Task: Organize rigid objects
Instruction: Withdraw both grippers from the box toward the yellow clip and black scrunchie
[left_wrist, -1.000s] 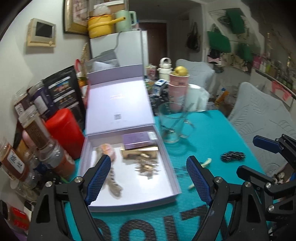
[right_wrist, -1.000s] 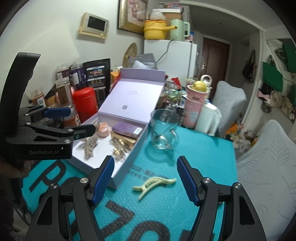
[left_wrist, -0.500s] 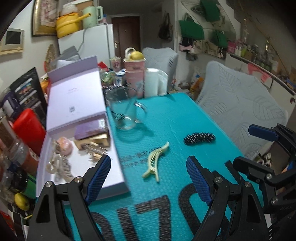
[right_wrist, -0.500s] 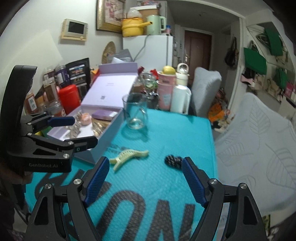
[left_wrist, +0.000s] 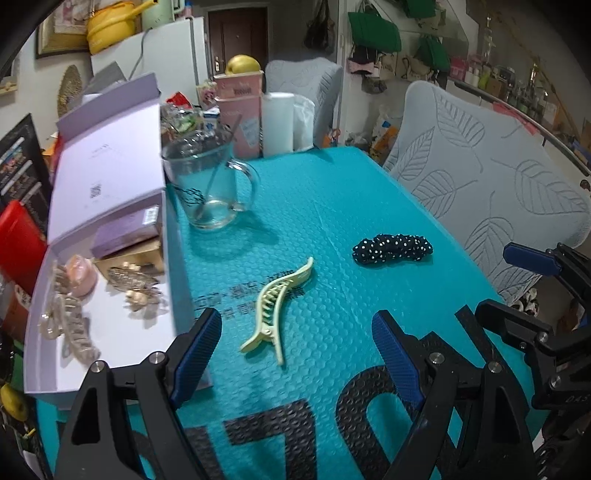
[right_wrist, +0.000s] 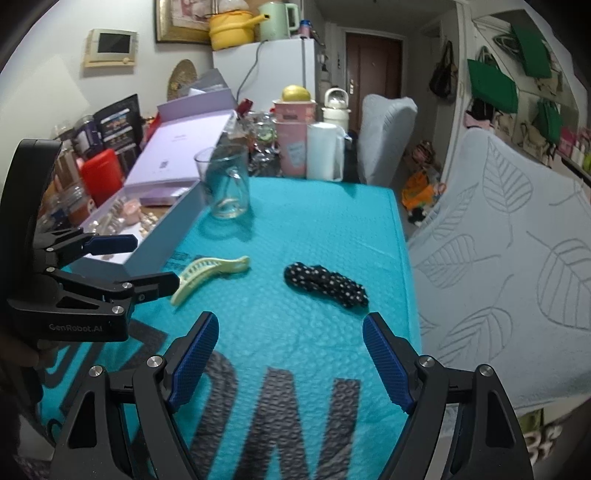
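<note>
- "GenRobot.AI" can be read in pale letters on the side of the left gripper (right_wrist: 138, 264); big black letters are printed on the teal tabletop (left_wrist: 332, 206) cover, but they're cut off and can't really be made out.
- A QR code and a small line of text are seen on the open lid of the lavender box (left_wrist: 99, 332); too tiny to read.
- Two hair pieces are left out on the tabletop: one pale yellow hair clip (left_wrist: 277, 306) near the box's right wall, and one black polka-dot scrunchie (left_wrist: 393, 248) well apart to its right.
- One glass mug (left_wrist: 210, 184) is stood behind them.
- Left gripper (left_wrist: 295, 354): spread wide, nothing held.
- Right gripper (right_wrist: 290, 358): also spread wide, nothing held.
</note>
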